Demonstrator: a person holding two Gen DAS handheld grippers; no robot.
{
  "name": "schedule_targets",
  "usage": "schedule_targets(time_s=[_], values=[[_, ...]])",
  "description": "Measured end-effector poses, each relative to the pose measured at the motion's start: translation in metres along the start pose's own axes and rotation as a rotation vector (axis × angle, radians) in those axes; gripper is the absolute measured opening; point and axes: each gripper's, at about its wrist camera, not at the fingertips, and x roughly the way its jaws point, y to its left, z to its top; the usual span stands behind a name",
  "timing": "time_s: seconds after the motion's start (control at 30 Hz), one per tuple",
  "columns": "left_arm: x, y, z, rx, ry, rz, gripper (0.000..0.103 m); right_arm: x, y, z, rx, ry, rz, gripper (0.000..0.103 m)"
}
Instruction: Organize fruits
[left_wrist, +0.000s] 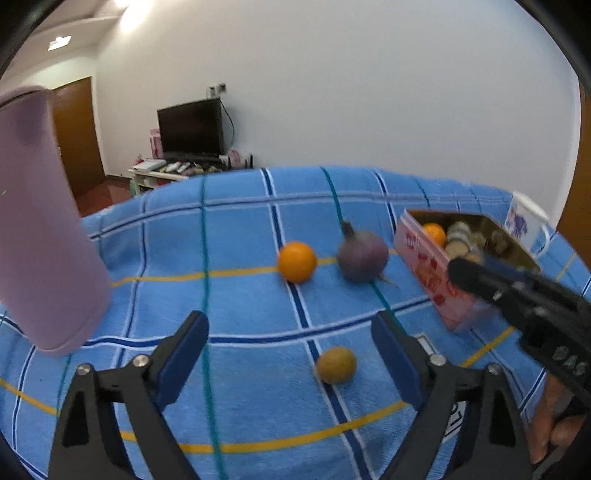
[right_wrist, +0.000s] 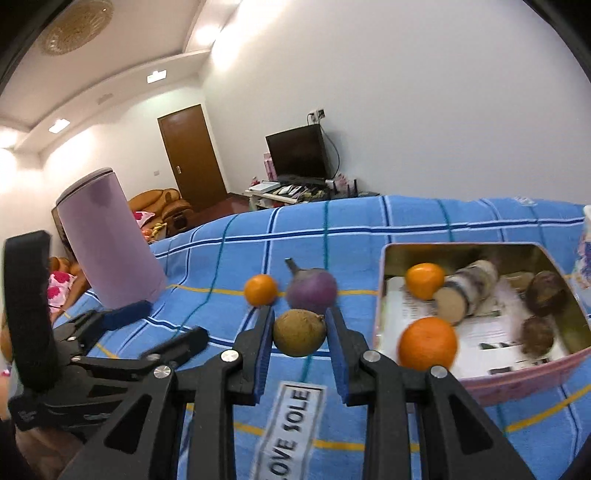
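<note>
The right gripper (right_wrist: 299, 312) is clamped narrowly on a brown fruit (right_wrist: 300, 334), its blue pads pressing both sides and holding the fruit off the cloth (right_wrist: 229, 266), just left of the tin (right_wrist: 517, 384). The left gripper (left_wrist: 288, 321) stands wide. A yellow fruit (left_wrist: 336, 364) lies on the cloth between its fingers (left_wrist: 184, 354) and a little ahead of them, touched by neither, well left of the tin's near corner. Farther back, an orange (left_wrist: 297, 262) and a purple onion (left_wrist: 362, 260) sit side by side on the cloth, the onion nearer the tin and the orange beyond it on the left. Inside the open tin lie two more oranges (right_wrist: 424, 280), one toward its back left and one at its near left corner, beside pale rolls and some dark round items that I cannot identify. A lilac cylinder (right_wrist: 110, 240) stands on the cloth far left of the tin.
</note>
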Motion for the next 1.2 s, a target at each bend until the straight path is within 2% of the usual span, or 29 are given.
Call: schedule_targets(time_s=[0.07, 0.2, 0.23, 0.3, 0.33, 0.47, 0.53, 0.6, 0.73, 0.87, 0.93, 1.03, 1.2], values=[[0.008, -0.005, -0.002, 0.019, 0.038, -0.008, 0.085, -0.005, -0.001, 0.000, -0.010, -0.013, -0.007, 0.030], [0.022, -0.010, -0.002, 0.027, 0.113, -0.040, 0.085, -0.006, 0.000, 0.002, -0.008, -0.027, 0.005, 0.030], [0.025, -0.012, -0.003, 0.028, 0.133, -0.038, 0.082, -0.006, 0.001, 0.001, -0.011, -0.028, 0.006, 0.030], [0.032, -0.013, -0.005, 0.024, 0.176, -0.047, 0.070, -0.005, 0.002, 0.000, -0.018, -0.027, 0.006, 0.030], [0.036, -0.013, -0.006, 0.017, 0.203, -0.058, 0.061, -0.004, 0.001, 0.000, -0.018, -0.023, 0.008, 0.030], [0.033, -0.004, -0.008, -0.021, 0.196, -0.088, 0.044, -0.001, 0.003, -0.002, -0.021, -0.017, 0.008, 0.030], [0.031, 0.000, -0.010, -0.044, 0.192, -0.117, 0.029, -0.001, 0.003, -0.002, -0.025, -0.016, 0.006, 0.030], [0.030, 0.004, -0.011, -0.061, 0.189, -0.133, 0.029, -0.002, 0.003, -0.003, -0.025, -0.019, 0.005, 0.030], [0.013, 0.015, -0.012, -0.105, 0.117, -0.126, 0.029, -0.008, 0.008, -0.004, -0.056, -0.054, -0.006, 0.030], [-0.009, 0.028, -0.012, -0.182, -0.018, -0.103, 0.029, -0.016, 0.015, -0.004, -0.090, -0.091, 0.019, 0.030], [-0.023, 0.036, -0.012, -0.218, -0.099, -0.069, 0.029, -0.020, 0.019, -0.004, -0.106, -0.108, 0.023, 0.030], [-0.035, 0.036, -0.012, -0.226, -0.164, 0.002, 0.029, -0.023, 0.019, -0.003, -0.111, -0.125, 0.034, 0.030], [-0.044, 0.030, -0.012, -0.238, -0.210, 0.080, 0.029, -0.029, 0.016, -0.001, -0.104, -0.141, 0.047, 0.030]])
